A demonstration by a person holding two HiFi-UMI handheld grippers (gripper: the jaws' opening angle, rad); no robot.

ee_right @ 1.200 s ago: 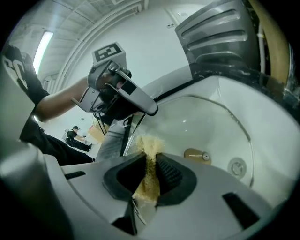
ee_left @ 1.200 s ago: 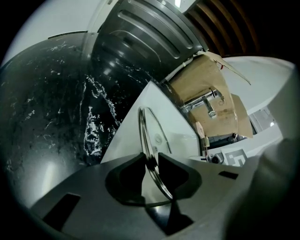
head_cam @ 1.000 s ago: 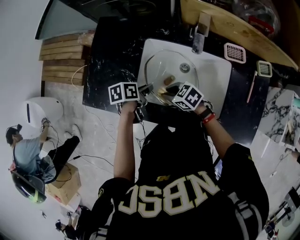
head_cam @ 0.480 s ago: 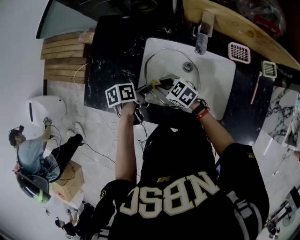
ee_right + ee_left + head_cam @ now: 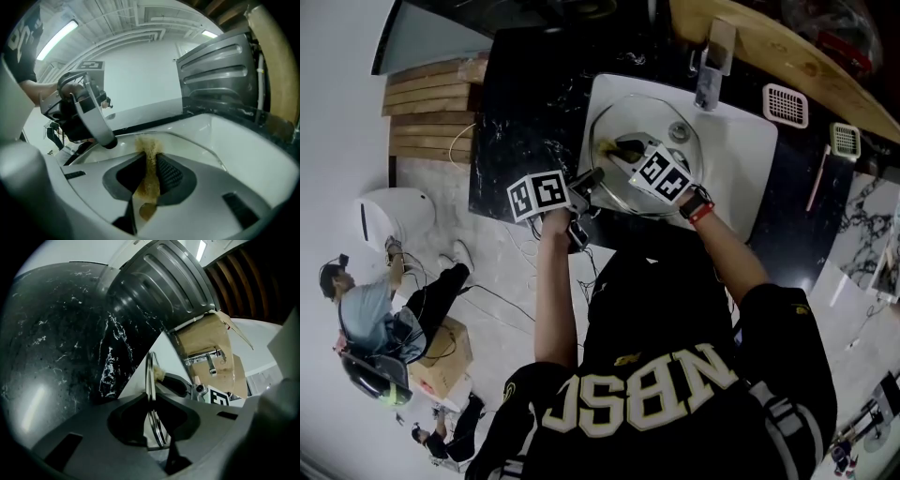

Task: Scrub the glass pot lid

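Observation:
The glass pot lid (image 5: 645,118) stands tilted in the white sink (image 5: 742,159). My left gripper (image 5: 592,176) is shut on its metal rim (image 5: 151,380), which runs edge-on between the pads; the jaws have just been closing on it. My right gripper (image 5: 619,147) is shut on a yellow-brown sponge (image 5: 149,145) and presses it against the glass near the lid's left side. The sponge (image 5: 158,376) and the right gripper (image 5: 183,383) show just behind the rim in the left gripper view. The left gripper (image 5: 110,143) shows at the left in the right gripper view.
A chrome faucet (image 5: 712,61) stands at the sink's far edge. Black marble counter (image 5: 525,103) surrounds the basin, with pink drainers (image 5: 786,105) at the right. A person (image 5: 366,314) sits on the floor far left beside a cardboard box (image 5: 441,352).
My right gripper has slid the sponge across the lid toward its far left side. My left gripper has kept its hold on the rim and barely moved.

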